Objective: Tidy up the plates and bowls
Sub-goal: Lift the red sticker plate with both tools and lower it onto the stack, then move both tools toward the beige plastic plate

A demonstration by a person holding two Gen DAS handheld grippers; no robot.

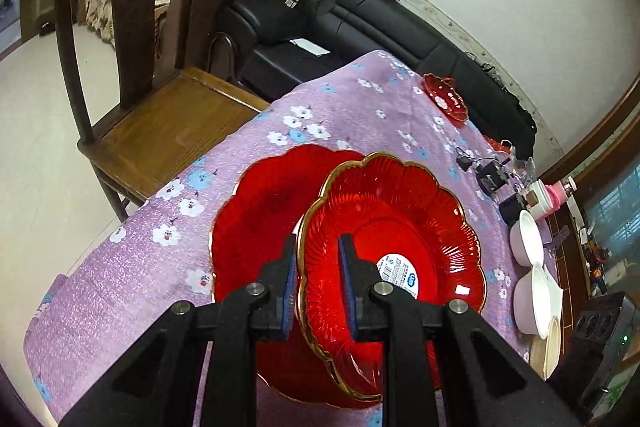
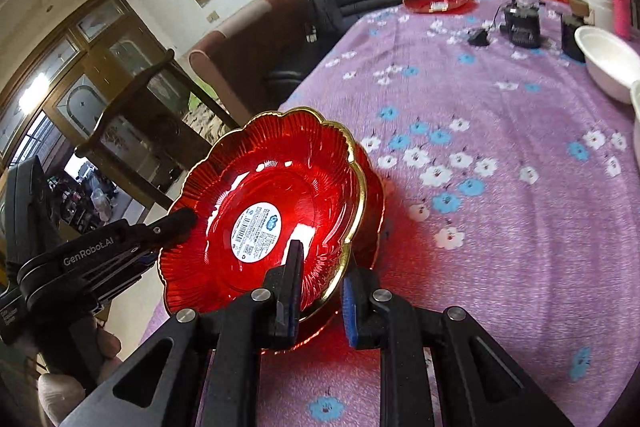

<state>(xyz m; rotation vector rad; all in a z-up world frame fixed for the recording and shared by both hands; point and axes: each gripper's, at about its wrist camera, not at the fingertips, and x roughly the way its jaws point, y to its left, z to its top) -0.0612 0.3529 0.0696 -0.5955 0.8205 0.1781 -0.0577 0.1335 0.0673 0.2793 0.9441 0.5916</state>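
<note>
Both jaws grip the held red plate at opposite rim edges: left gripper at 9 o'clock, right gripper at 5 o'clock. We judge this two-point hold keeps it steady above the lower red plate for stacking.

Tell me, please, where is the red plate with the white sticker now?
The red plate with the white sticker is held by its rim in both grippers, left gripper and right gripper, lifted and tilted above another red plate at the near edge of the purple flowered tablecloth.
</note>
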